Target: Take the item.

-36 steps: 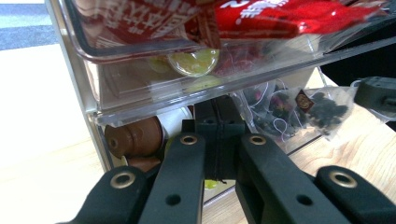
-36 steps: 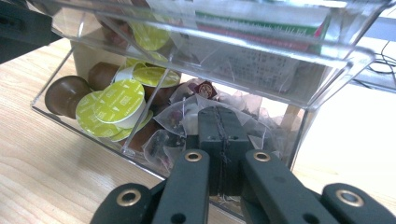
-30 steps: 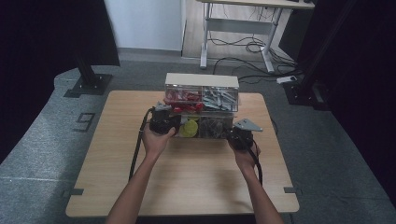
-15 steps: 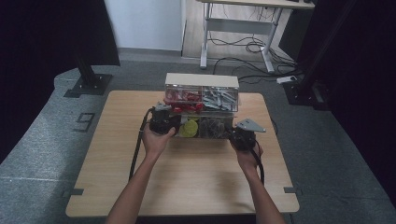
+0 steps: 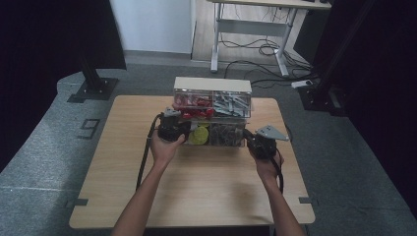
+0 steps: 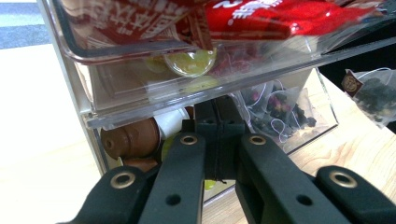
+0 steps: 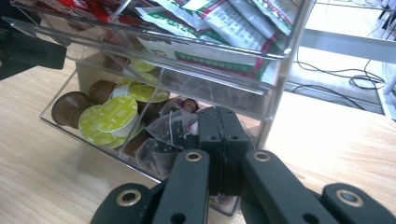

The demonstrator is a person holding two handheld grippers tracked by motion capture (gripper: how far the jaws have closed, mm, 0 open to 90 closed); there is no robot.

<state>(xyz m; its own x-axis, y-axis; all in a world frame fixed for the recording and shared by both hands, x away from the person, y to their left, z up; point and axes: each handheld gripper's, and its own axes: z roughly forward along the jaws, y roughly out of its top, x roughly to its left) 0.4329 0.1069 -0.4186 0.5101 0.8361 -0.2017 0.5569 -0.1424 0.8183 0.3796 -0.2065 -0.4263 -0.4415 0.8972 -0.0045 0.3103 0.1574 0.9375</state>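
Observation:
A clear plastic drawer box (image 5: 212, 93) stands at the table's far middle. Its upper tier holds red packets (image 6: 280, 18) and white sachets (image 7: 233, 23). The lower drawer (image 7: 88, 135) sticks out toward me and holds brown capsules (image 6: 133, 137), yellow-lidded capsules (image 7: 109, 116) and mesh tea bags (image 6: 280, 109). My left gripper (image 5: 183, 130) (image 6: 217, 123) is shut with nothing in it, its tips right at the lower drawer's left front. My right gripper (image 5: 247, 136) (image 7: 218, 128) is also shut and empty, with its tips against the drawer's right front by the tea bags.
The wooden table (image 5: 206, 191) has bare room in front of the box and on both sides. A desk frame with cables (image 5: 255, 44) stands on the floor behind, and a black stand base (image 5: 91, 88) sits at the far left.

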